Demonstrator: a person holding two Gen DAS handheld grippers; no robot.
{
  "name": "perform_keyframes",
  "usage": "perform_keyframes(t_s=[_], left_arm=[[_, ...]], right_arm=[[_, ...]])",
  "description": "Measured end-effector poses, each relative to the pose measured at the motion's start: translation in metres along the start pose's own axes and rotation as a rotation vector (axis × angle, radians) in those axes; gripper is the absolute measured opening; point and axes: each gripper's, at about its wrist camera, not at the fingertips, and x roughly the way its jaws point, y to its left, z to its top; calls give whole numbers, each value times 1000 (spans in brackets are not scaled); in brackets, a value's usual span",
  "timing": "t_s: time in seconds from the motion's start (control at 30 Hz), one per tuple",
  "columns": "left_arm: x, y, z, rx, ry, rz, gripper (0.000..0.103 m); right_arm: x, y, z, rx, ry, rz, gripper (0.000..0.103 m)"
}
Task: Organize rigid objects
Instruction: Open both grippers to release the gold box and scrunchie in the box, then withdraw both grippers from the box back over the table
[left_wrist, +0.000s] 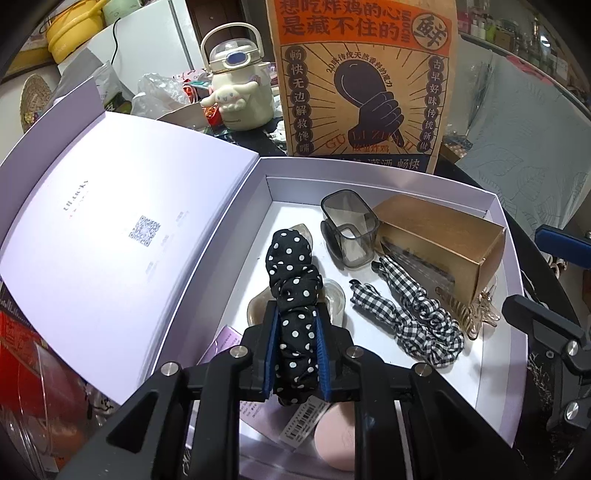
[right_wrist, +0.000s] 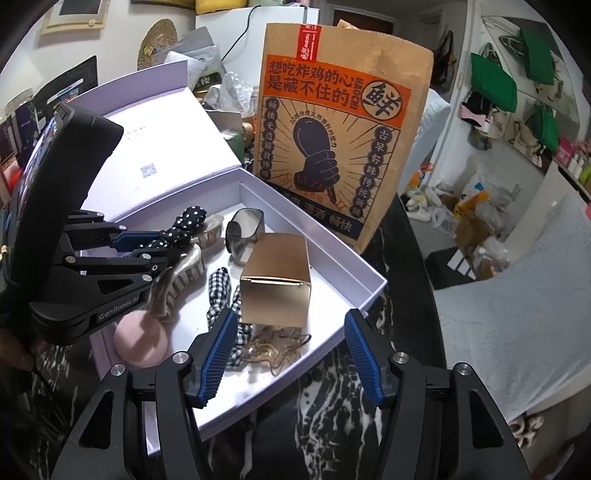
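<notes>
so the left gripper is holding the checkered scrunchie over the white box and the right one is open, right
Not quite: the left gripper is shut on the polka-dot scrunchie, as the left wrist view shows. The checkered scrunchie lies in the box. The right gripper is open.

Black white-dotted scrunchie (left_wrist: 295, 295), black-and-white gingham scrunchie (left_wrist: 410, 314), gold carton (left_wrist: 443, 236), lilac box (left_wrist: 373, 168).

The left claw (left_wrist: 297, 347) is clamped, its two blue-padded fingers (left_wrist: 271, 352) drawn close together and pressing on what sits between them, its black linkage arms angled inward. Seen from the right wrist view, it (right_wrist: 147, 242) reaches in level from the left. The right claw (right_wrist: 288, 354) hangs spread wide, its ribbed blue fingers (right_wrist: 218, 356) well apart and gripping nothing.
</notes>
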Motion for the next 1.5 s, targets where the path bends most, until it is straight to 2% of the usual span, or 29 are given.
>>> perform_keyframes(t_s=[0.33, 0.37, 0.43, 0.5, 0.57, 0.83, 0.93, 1.03, 1.13, 1.4, 1.5], left_arm=[[-17, 5, -8, -37, -5, -7, 20], [-20, 6, -9, -42, -9, -5, 23], [-25, 8, -10, -50, -19, -1, 38], [-32, 10, -13, -64, -35, 3, 78], [-40, 14, -15, -79, -55, 13, 89], [-72, 26, -20, -103, -114, 50, 89], [-86, 31, -21, -118, -141, 44, 90], [-102, 34, -24, -131, -167, 53, 99], [-120, 38, -28, -141, -208, 66, 100], [-161, 39, -39, -157, -256, 92, 100], [-174, 39, -45, -167, -252, 104, 100]], right_arm=[[-20, 1, -6, 4, -20, -6, 64], [-22, 1, -6, 5, -24, -8, 65], [-27, 1, -6, 8, -32, -8, 67], [-32, 2, -6, 13, -42, -8, 69], [-37, 2, -7, 21, -51, -6, 72], [-61, -2, -5, 72, -95, 13, 91], [-69, -1, -1, 82, -107, 18, 92], [-77, 2, 2, 84, -121, 16, 97], [-90, 5, 5, 82, -153, 6, 103], [-126, 15, 8, 90, -214, -27, 103], [-136, 18, 5, 90, -204, -35, 103]])
